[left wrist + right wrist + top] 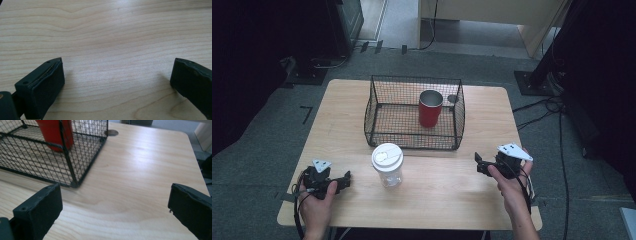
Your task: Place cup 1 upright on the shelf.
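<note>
A black wire basket (382, 95) stands at the middle back of the wooden table, with a red cup (430, 108) upright inside it on the right. In front of the basket sits a clear cup with a white lid (387, 164). My left gripper (346, 179) rests near the front left, held by a hand, jaws wide open over bare wood (115, 75). My right gripper (478, 163) is at the front right, also open and empty (115, 202). In the right gripper view the basket (75, 173) and the red cup (53, 132) lie to the upper left.
The table (472, 190) has a round cable hole (452, 98) behind the basket's right corner. Cables and stand bases lie on the grey floor around it. A pale wooden cabinet (492, 15) stands at the back.
</note>
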### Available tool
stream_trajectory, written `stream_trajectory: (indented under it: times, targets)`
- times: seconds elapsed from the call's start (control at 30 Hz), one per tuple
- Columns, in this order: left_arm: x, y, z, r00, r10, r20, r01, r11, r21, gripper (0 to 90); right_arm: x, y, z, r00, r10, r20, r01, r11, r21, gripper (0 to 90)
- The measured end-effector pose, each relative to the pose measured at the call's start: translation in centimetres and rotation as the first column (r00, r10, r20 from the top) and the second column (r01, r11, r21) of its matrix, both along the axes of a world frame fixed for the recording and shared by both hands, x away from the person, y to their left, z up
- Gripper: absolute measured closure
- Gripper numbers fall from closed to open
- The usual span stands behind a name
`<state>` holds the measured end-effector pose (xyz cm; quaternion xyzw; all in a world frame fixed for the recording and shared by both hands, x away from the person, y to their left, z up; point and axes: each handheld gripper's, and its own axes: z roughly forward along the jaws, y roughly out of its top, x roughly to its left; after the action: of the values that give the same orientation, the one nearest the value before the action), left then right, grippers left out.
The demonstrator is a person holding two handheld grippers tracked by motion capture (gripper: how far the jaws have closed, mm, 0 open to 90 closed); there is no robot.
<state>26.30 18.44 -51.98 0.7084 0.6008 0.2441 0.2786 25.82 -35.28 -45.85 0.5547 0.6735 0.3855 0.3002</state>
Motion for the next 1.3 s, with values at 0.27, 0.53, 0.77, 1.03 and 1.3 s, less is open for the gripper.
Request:
stream_trajectory:
  times: [0.27,0.53,0.77,1.03,1.3]
  targets:
    - [0.0,0.0,0.0,1.0,0.003,0.0,-0.003,1.0,0.0,0.0,-1.5,-1.6,-1.9,0.9984,-0.044,-0.036,0.043,0.999,-0.008,0.0]
    - [0.0,0.0,0.0,1.0,0.003,0.0,-0.003,1.0,0.0,0.0,-3.2,-3.7,-3.9,0.9946,-0.065,-0.081,0.065,0.998,0.006,0.0]
    - [0.0,0.0,0.0,1.0,0.003,-0.001,-0.003,1.0,0.001,0.0,-4.6,-5.6,-5.9,0.9869,-0.095,-0.13,0.094,0.995,-0.016,0.0]
    - [0.0,0.0,0.0,1.0,0.003,0.0,-0.003,1.0,0.0,0.0,-5.7,-7.2,-6.6,0.9758,-0.14,-0.168,0.138,0.99,-0.021,0.0]
    - [0.0,0.0,0.0,1.0,0.003,-0.001,-0.003,1.0,0.001,0.0,-5.5,-6.9,-6.9,0.9674,-0.123,-0.221,0.116,0.992,-0.044,0.0]
